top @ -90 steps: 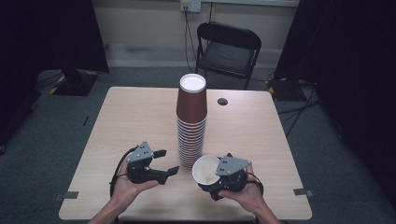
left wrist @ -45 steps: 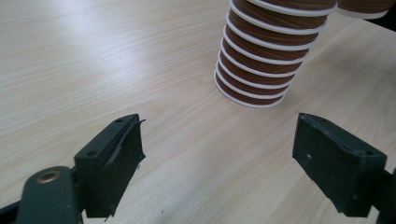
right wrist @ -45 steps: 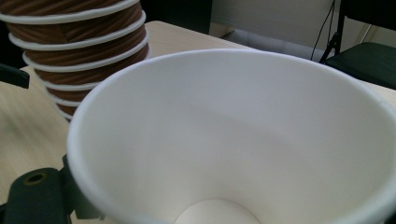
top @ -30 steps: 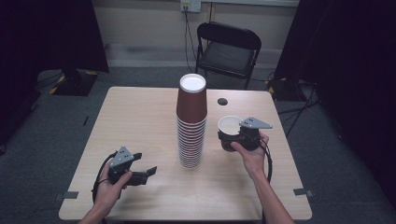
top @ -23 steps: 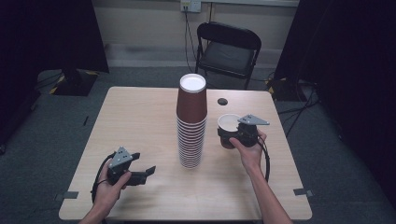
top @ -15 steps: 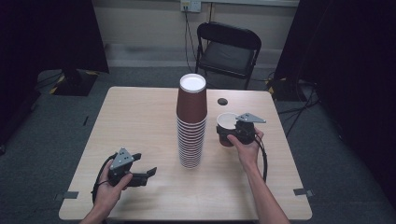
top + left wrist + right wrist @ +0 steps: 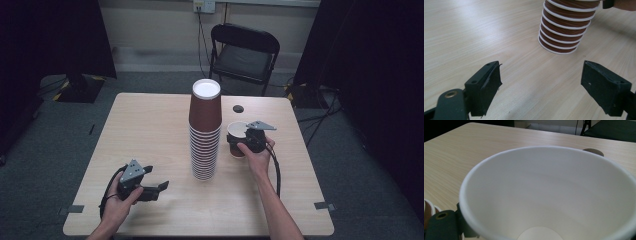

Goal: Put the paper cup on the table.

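Right gripper [image 7: 239, 140] clamps a single paper cup [image 7: 237, 135], mouth up, just right of the tall cup stack [image 7: 204, 131], apparently above the table [image 7: 150, 125]. Left gripper [image 7: 159, 188] sits near the front edge, jaws wide apart, empty.

One stack of cups [image 7: 204, 131]; one single cup [image 7: 237, 138]; one chair [image 7: 243, 51]; two claws.

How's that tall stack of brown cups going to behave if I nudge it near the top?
The stack of cups is tall on a narrow base, so it would probably tip rather than slide. It's upside-down paper cups, so likely light. The wooden table looks smooth, so a low push might slide it instead.
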Demonstrator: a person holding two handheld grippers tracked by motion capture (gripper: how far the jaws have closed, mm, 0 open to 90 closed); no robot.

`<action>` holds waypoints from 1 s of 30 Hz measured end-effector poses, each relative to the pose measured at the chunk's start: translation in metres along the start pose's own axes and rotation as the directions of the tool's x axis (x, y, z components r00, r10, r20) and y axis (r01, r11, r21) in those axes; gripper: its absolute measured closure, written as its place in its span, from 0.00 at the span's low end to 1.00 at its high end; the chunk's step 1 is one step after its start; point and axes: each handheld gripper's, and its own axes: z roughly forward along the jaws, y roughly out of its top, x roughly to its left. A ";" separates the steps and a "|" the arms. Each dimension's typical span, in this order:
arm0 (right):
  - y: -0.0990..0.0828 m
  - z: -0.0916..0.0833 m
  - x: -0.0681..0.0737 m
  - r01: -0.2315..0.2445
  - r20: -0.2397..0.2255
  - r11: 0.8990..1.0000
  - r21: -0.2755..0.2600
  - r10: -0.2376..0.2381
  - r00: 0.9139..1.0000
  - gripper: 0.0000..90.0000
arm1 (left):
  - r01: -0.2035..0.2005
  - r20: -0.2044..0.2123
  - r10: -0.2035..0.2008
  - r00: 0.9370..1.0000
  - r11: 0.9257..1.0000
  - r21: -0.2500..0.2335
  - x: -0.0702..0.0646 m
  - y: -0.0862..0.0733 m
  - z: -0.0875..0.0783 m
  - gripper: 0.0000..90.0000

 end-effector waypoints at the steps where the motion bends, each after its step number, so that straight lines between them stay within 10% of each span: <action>1: -0.001 0.000 0.000 -0.002 0.002 1.000 -0.002 0.002 1.000 0.12 | -0.001 -0.001 0.001 1.000 1.000 0.003 0.000 0.000 0.000 0.18; 30: -0.016 -0.012 0.005 0.039 -0.014 0.999 0.013 -0.039 0.999 0.11 | 0.035 -0.006 -0.035 0.999 0.999 -0.012 0.003 0.000 -0.003 0.18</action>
